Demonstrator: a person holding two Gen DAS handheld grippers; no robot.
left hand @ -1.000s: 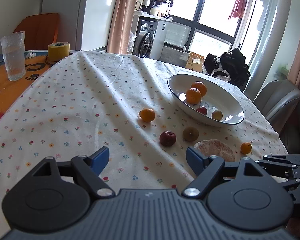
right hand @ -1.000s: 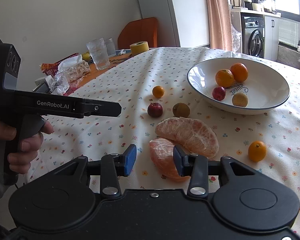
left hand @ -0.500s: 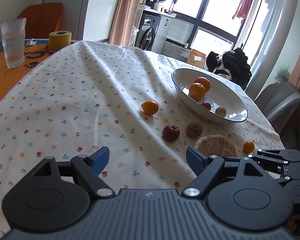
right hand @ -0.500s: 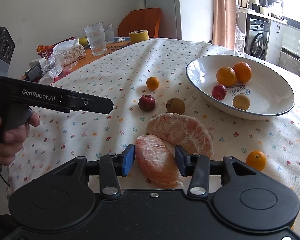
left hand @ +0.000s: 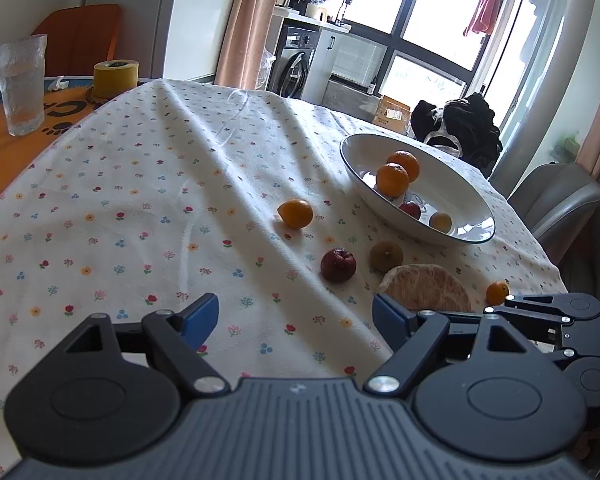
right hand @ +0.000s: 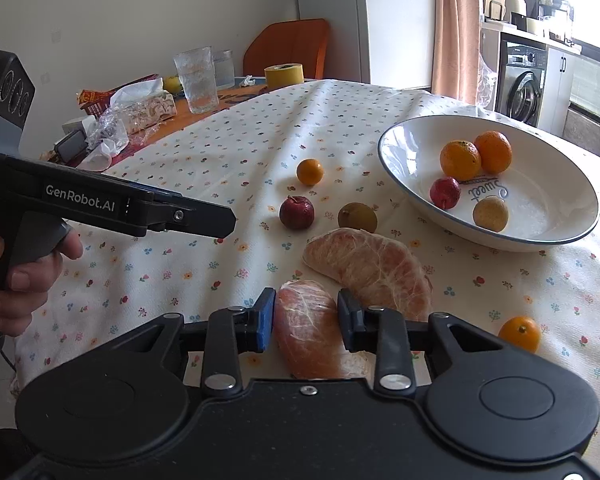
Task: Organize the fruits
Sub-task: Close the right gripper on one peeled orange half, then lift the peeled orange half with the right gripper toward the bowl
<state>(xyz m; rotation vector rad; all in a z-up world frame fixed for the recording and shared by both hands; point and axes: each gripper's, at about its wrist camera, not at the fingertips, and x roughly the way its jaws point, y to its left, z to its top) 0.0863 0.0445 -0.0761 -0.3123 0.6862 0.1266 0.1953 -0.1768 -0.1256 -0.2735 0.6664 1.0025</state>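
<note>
While your right tool sits low at the near edge of the bench, its blue pads are closed against both sides of a peeled pomelo segment, which still lies on the flowered cloth. A second, larger pomelo segment rests just beyond it, touching or nearly touching; you cannot tell which. Your left tool hangs above the cloth with its jaws spread wide and nothing between them; in the right wrist view your hand grips its handle off the bench's left edge. Out on the cloth: a dark red fruit and a brownish-green fruit side by side, a small orange beyond them, and another small orange near the right edge. The white bowl, toward the far right, holds two oranges, touching, plus one small red fruit and one pale yellow fruit. At the far left corner stand a glass and a yellow tape roll.
</note>
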